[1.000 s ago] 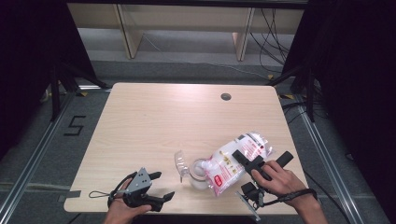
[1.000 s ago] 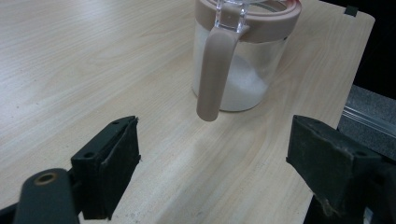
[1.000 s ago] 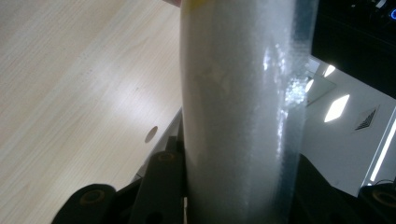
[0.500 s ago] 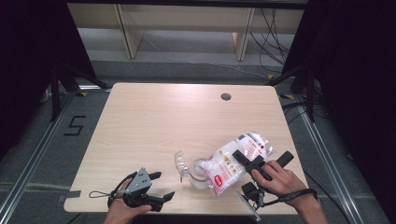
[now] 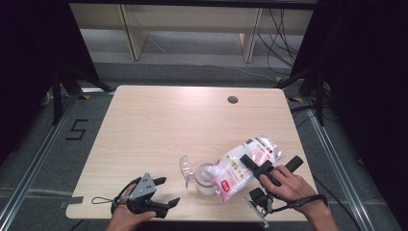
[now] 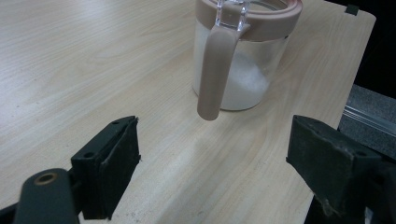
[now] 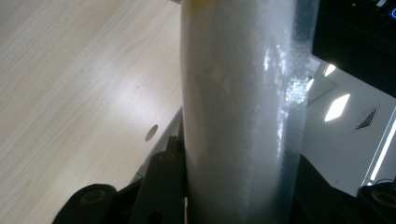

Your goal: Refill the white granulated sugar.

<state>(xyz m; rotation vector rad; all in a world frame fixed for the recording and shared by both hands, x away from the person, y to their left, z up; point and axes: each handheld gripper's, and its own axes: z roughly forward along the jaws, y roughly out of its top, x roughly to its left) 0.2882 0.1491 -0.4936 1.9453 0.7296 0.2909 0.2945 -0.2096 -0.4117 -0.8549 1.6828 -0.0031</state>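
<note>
Numeral 5 marked on the floor left of the table, bag print unreadable

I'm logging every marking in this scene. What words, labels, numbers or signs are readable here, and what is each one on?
"5": black mark on the grey floor left of the table.
Red and white labels on the clear bag held in the right tool: printing is there, too small and blurred to read.
Jar: no text visible.

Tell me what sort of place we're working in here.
Probably a lab or recording workspace, not a kitchen: a bare wooden table stands between dark curtains, with loose cables on the floor behind, tape markings beside it, and metal rails along both sides.
</note>
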